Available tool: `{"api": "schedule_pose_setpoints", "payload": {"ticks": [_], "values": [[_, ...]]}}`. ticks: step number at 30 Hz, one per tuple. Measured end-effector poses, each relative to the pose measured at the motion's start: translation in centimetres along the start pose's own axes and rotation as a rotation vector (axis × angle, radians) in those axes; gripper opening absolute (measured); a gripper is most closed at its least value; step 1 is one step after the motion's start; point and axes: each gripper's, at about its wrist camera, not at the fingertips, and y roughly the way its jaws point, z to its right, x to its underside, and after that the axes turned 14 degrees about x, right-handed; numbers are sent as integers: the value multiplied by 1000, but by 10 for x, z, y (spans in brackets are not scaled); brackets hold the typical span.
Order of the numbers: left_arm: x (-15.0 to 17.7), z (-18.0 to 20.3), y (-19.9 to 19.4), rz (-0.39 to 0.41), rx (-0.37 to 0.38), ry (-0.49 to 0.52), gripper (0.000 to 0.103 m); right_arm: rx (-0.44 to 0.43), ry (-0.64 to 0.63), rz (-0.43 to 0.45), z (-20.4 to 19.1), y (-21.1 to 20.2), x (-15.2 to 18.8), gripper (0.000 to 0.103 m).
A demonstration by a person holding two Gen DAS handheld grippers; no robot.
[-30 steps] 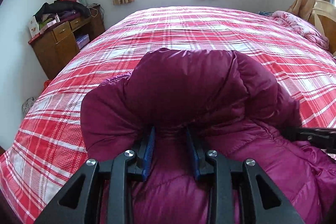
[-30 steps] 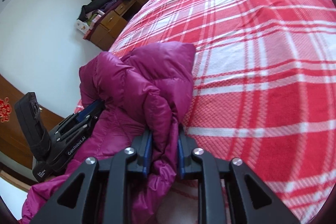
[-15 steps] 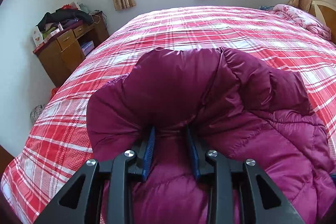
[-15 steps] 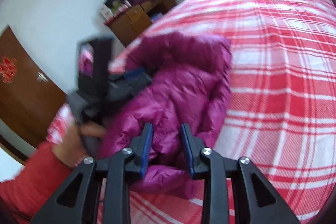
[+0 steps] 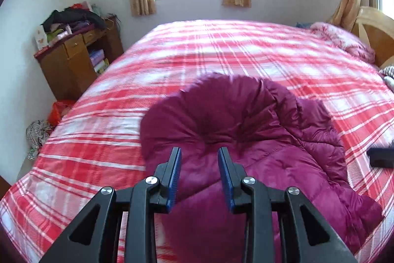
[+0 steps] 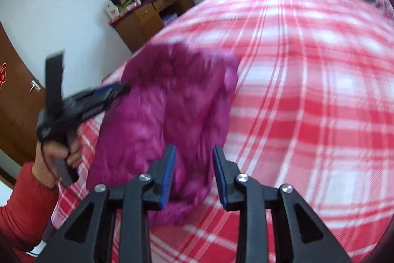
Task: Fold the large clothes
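Note:
A magenta puffy jacket [image 5: 246, 139] lies bunched on the red plaid bedspread [image 5: 221, 51] near the bed's front edge. My left gripper [image 5: 199, 149] hovers just above its near side. The jaws stand a narrow gap apart, both blue pads bare, with puckered fabric beyond the tips. The right wrist view is blurred: my right gripper [image 6: 194, 148] hangs over the near end of the jacket [image 6: 172, 115]. Fabric shows in the gap but is not pinched. The left gripper [image 6: 120, 88], held by a hand [image 6: 56, 152] in a red sleeve, points at the jacket's left edge.
A wooden cabinet [image 5: 73, 61] piled with clothes stands left of the bed, with a red bag [image 5: 59, 110] on the floor beside it. A pink blanket [image 5: 344, 41] and a wooden headboard [image 5: 374, 33] are at the far right. A brown door [image 6: 14, 95] is at the left.
Both grippers have risen and drawn back from the jacket. Fabric that bulged over the fingertips now lies beyond them. The right gripper's view has rolled level and its jaws stand wider.

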Motion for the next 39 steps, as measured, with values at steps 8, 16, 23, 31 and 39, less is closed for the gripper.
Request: {"api": "schedule_pose_setpoints", "payload": {"ticks": [8, 16, 23, 31, 39], "values": [[7, -17, 14, -7, -34, -161, 35, 15, -53, -6, -57, 64, -94, 35], [13, -7, 41, 11, -87, -100, 36, 129, -13, -52, -48, 144, -75, 35], [19, 4, 60, 41, -160, -29, 36, 166, -19, 24, -47, 151, -61, 35], [14, 6, 63, -24, -187, -2, 36, 214, -66, 17, -56, 151, -65, 38], [13, 0, 9, -8, -243, -49, 74, 192, 13, 114, -29, 73, -54, 68]]}}
